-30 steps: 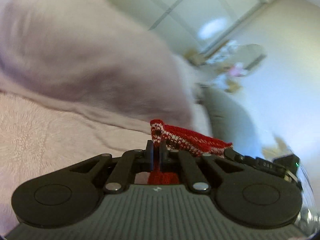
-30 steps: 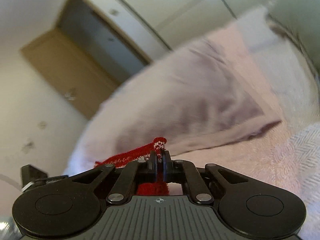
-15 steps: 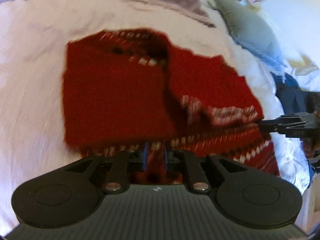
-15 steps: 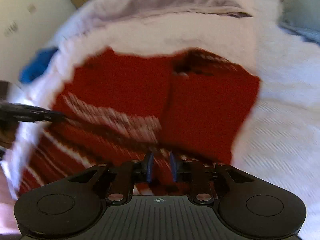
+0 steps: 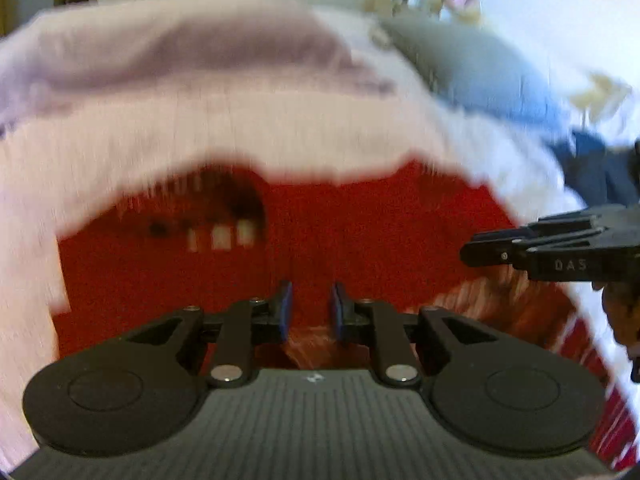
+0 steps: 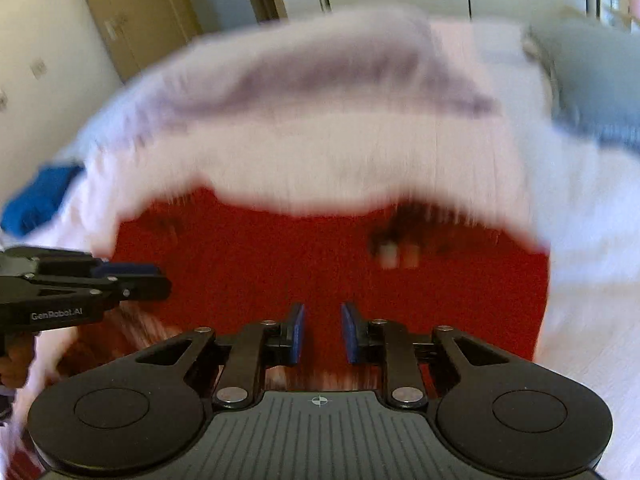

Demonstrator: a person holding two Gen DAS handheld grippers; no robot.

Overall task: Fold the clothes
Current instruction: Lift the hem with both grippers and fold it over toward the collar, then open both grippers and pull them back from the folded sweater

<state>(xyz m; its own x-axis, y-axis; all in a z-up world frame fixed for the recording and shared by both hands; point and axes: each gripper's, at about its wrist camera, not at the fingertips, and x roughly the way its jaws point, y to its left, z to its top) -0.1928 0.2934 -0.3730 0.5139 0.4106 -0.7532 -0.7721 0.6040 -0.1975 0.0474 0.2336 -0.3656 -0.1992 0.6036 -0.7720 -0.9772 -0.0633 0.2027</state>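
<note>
- I see one red knitted sweater (image 5: pixel 360 240) with white patterning, lying spread on the pale pink bed cover (image 5: pixel 280 128).
- My two grippers hang over its near edge: left gripper (image 5: pixel 308 306), jaws apart after just opening, nothing clamped; right gripper (image 6: pixel 322 330), jaws likewise parted, gripping nothing.
- Beyond it I count one lilac blanket (image 6: pixel 320 76), one grey pillow (image 5: pixel 480 76) and one blue cloth (image 6: pixel 36 200).
</note>
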